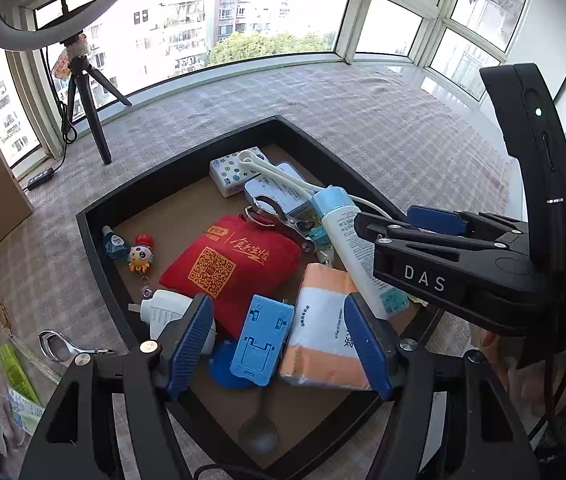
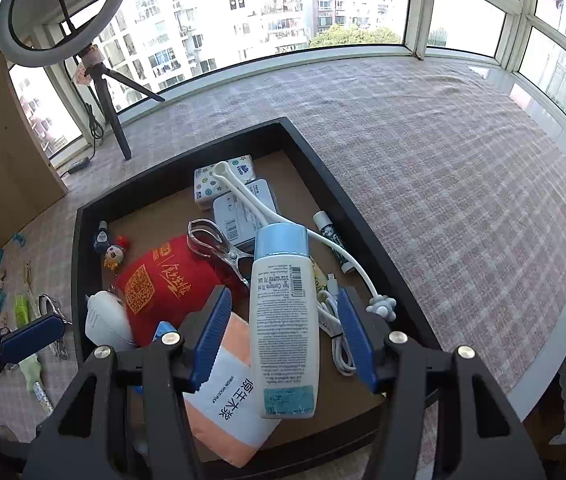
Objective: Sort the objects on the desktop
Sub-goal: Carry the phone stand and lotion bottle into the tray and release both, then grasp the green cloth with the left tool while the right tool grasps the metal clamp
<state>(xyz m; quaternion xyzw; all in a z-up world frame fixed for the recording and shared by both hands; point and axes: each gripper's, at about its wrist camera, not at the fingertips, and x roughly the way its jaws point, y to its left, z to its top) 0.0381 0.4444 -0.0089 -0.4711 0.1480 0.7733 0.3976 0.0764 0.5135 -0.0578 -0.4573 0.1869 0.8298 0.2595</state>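
Observation:
A black tray (image 1: pixel 95 240) (image 2: pixel 79 264) holds a red pouch (image 1: pixel 231 264) (image 2: pixel 163 280), a white bottle with a blue cap (image 2: pixel 283 320) (image 1: pixel 347 240), an orange tissue pack (image 1: pixel 323 336) (image 2: pixel 227 404), a blue phone stand (image 1: pixel 263 340), metal tongs (image 2: pixel 219 248) and a white cable (image 2: pixel 339 344). My left gripper (image 1: pixel 279 344) is open above the phone stand and tissue pack, holding nothing. My right gripper (image 2: pixel 283 336) is open, its fingers either side of the bottle lying in the tray. The right gripper also shows in the left wrist view (image 1: pixel 367 228) by the bottle.
Left of the tray lie a green tube (image 1: pixel 15 372), a metal clip (image 1: pixel 59 344) and small items on the checked cloth (image 2: pixel 443 168). A ring light on a tripod (image 1: pixel 87 92) stands at the back left by the windows.

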